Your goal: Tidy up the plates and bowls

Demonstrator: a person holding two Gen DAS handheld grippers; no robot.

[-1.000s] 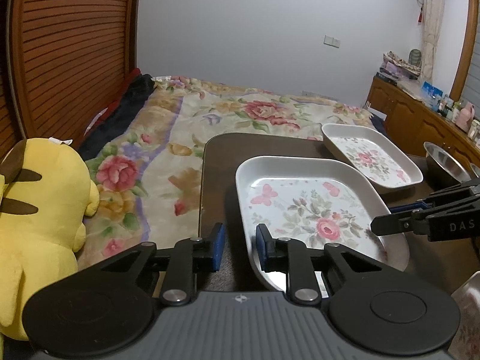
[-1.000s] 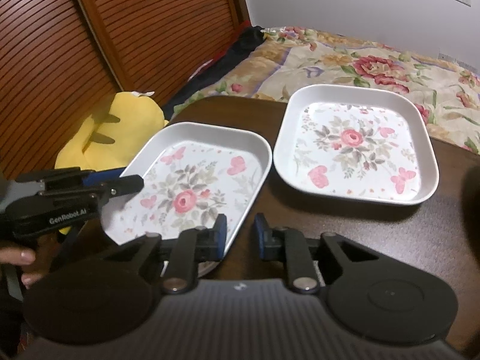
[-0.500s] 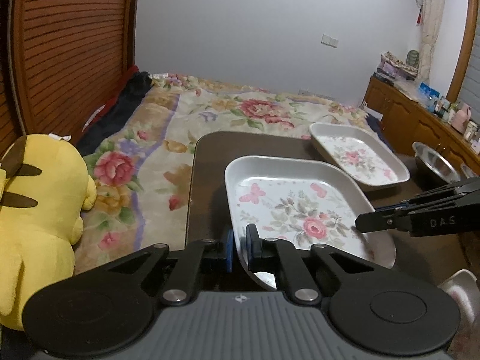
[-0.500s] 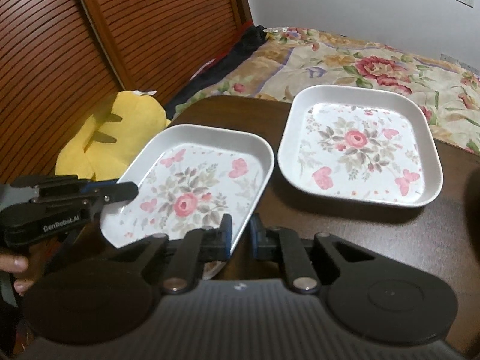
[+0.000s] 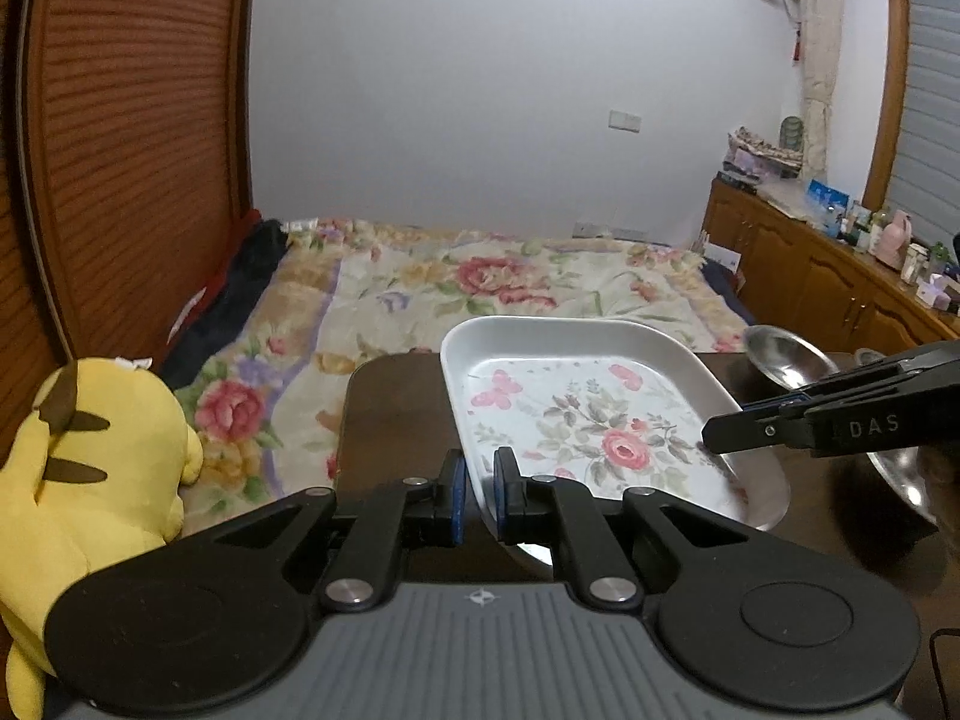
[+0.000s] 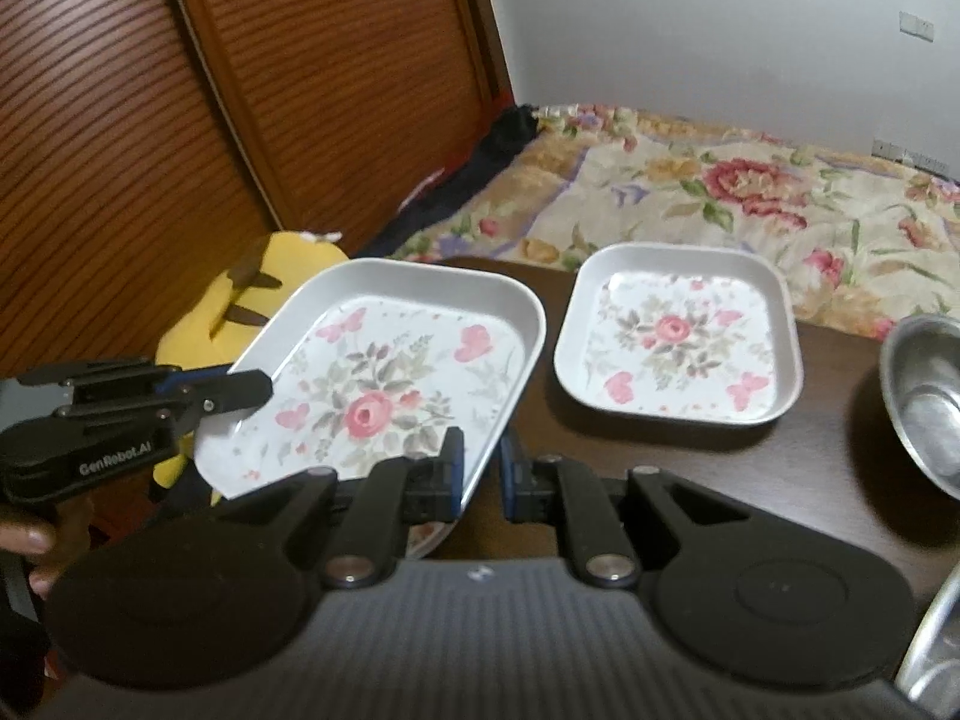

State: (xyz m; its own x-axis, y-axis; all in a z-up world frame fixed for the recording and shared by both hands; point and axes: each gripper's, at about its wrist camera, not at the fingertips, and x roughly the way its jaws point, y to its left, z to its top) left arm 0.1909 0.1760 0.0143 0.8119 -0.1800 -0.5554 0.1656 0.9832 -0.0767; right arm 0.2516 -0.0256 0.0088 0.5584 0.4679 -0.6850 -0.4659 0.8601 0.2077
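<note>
Both grippers clamp opposite rims of the near plate (image 6: pixel 390 372): the left gripper (image 5: pixel 477 495) on one edge, the right gripper (image 6: pixel 480 468) on another, sharing its weight so it stays level clear of the dark table (image 6: pixel 660 450). The plate is square with rounded corners, glossy white, rose-printed. Its twin, the far plate (image 6: pixel 678 333), rests flat nearby, likely the stacking target. A steel bowl (image 6: pixel 927 396) sits beside it.
</note>
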